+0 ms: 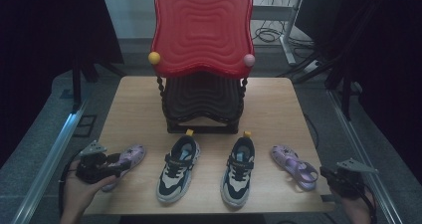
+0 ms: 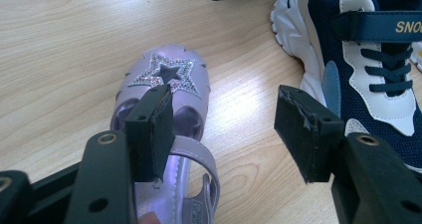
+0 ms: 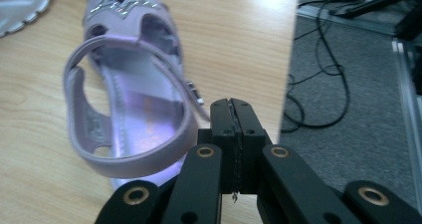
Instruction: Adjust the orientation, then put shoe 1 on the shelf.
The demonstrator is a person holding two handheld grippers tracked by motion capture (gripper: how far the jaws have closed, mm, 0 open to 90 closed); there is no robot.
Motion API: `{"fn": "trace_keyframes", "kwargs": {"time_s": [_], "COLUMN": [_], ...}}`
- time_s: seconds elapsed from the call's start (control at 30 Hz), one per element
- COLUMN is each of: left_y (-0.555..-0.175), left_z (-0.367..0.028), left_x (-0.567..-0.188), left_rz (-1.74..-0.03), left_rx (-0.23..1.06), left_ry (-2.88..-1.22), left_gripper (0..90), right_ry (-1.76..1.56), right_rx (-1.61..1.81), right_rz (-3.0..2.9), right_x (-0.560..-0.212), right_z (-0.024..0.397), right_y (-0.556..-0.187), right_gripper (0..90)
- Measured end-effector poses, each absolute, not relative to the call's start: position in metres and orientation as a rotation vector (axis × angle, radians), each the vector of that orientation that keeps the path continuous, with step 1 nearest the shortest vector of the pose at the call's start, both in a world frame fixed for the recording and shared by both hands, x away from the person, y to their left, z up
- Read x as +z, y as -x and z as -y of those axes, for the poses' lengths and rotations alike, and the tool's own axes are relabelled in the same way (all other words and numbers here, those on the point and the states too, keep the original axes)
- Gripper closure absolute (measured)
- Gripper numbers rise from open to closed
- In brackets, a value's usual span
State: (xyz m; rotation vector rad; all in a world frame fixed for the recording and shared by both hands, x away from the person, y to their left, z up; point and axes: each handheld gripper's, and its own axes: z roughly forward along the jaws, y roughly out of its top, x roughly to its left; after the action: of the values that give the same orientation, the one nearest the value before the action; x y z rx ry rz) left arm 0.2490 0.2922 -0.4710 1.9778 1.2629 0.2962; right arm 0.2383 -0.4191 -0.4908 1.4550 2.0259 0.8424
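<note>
Two lilac sandals and two navy-and-white sneakers lie in a row near the table's front edge. My left gripper (image 1: pixel 115 164) is at the heel of the left sandal (image 1: pixel 130 156). In the left gripper view the left gripper (image 2: pixel 224 104) is open, one jaw over the star-trimmed sandal (image 2: pixel 169 74) near its strap, the other over bare wood. The left sneaker (image 2: pixel 368 59) lies just beyond that jaw. My right gripper (image 1: pixel 326 175) is at the table's right front corner, beside the heel of the right sandal (image 1: pixel 293 165). The right gripper (image 3: pixel 231 107) is shut with nothing in it, just right of that sandal (image 3: pixel 134 109).
A shoe rack with a red wavy top panel (image 1: pixel 201 27) and a black lower tier (image 1: pixel 201 104) stands at the back middle of the wooden table (image 1: pixel 268 99). The two sneakers (image 1: pixel 177 169) (image 1: pixel 239 171) lie in front of it. Cables (image 3: pixel 323 84) run over the grey floor past the table's right edge.
</note>
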Motion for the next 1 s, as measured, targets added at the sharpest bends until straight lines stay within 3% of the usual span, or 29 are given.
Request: {"fn": "trace_keyframes", "kwargs": {"time_s": [0.8,1.0], "left_y": [-0.238,-0.236], "left_z": [-0.302,-0.302], "left_x": [-0.455,-0.448], "left_rz": [-1.267,-1.259], "left_rx": [0.361,0.385], "left_ry": [-1.934,-1.939], "left_gripper": [40.5,40.5], "right_ry": [-1.315,-1.296], "right_rx": [1.014,1.027], "right_rz": [-2.038,-2.079], "right_x": [-0.467,-0.469], "right_z": [0.387,0.378], "right_y": [-0.237,-0.237], "right_gripper": [88.8,83.9]}}
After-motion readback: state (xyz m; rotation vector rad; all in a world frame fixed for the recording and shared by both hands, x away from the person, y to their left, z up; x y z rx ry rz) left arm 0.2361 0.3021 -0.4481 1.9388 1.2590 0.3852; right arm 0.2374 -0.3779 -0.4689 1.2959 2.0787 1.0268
